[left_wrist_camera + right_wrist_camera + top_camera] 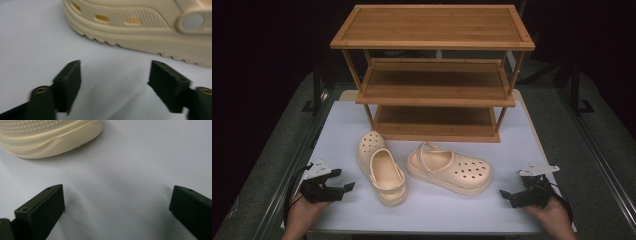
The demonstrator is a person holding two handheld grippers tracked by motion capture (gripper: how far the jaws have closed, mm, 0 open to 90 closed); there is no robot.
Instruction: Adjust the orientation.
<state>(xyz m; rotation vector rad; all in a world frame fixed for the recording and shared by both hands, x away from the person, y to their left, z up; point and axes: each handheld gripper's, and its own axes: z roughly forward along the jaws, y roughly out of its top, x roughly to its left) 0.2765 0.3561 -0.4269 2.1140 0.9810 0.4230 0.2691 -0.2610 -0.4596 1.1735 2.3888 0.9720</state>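
Two cream clogs between two wide-open grippers.
Left clog [381, 169] lies just ahead of the left gripper [343, 182]; right clog [450, 168] ahead of the right gripper [508, 192], untouched.

Two clogs, the left clog [381, 170] and the right clog [449, 168], are coloured pale cream, and round holes are patterned over the toes. The desk [437, 210] is seen as pale bluish white. The shelf rack [432, 70] is made in warm brown wood. The fingers [67, 85] are black.
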